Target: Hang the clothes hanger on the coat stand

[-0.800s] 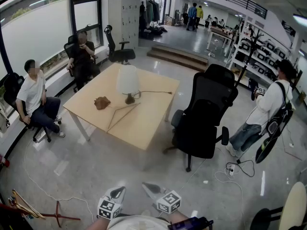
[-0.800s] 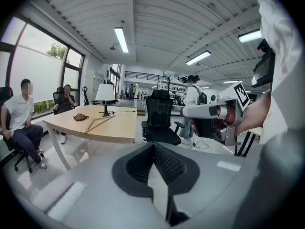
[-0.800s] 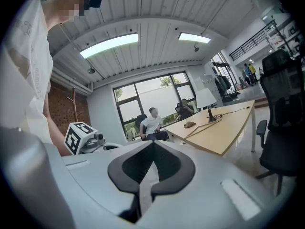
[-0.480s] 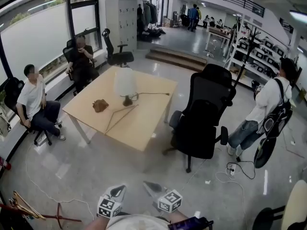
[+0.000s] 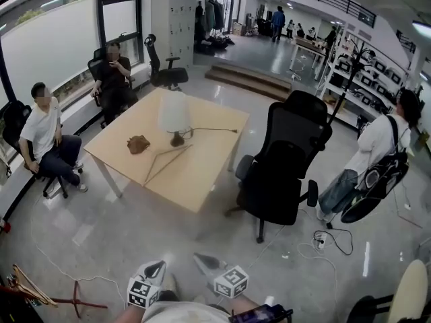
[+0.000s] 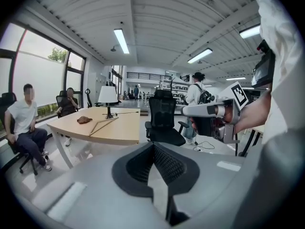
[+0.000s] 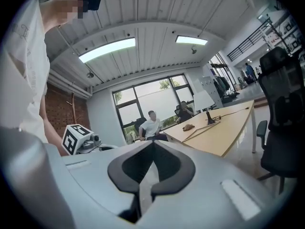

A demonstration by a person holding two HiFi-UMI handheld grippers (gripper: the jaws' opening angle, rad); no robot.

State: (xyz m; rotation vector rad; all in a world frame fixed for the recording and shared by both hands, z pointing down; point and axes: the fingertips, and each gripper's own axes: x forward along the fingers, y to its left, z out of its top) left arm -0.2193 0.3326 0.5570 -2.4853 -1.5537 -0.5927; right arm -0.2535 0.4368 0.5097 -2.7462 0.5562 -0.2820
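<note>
My left gripper (image 5: 155, 268) and right gripper (image 5: 203, 260) are pressed together, empty. I'd approach the clothes hanger (image 5: 165, 160) at twelve o'clock, spreading jaws early.

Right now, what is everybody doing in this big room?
Someone stands back from the light wooden table, holding a two-jaw gripper in each hand. The left gripper and the right gripper are both shut and empty, held low. The thin wooden clothes hanger lies flat on that table beside a white-shaded lamp, so nobody has picked it up yet. Two seated people wait by the window, and a standing person is near a black office chair.
</note>
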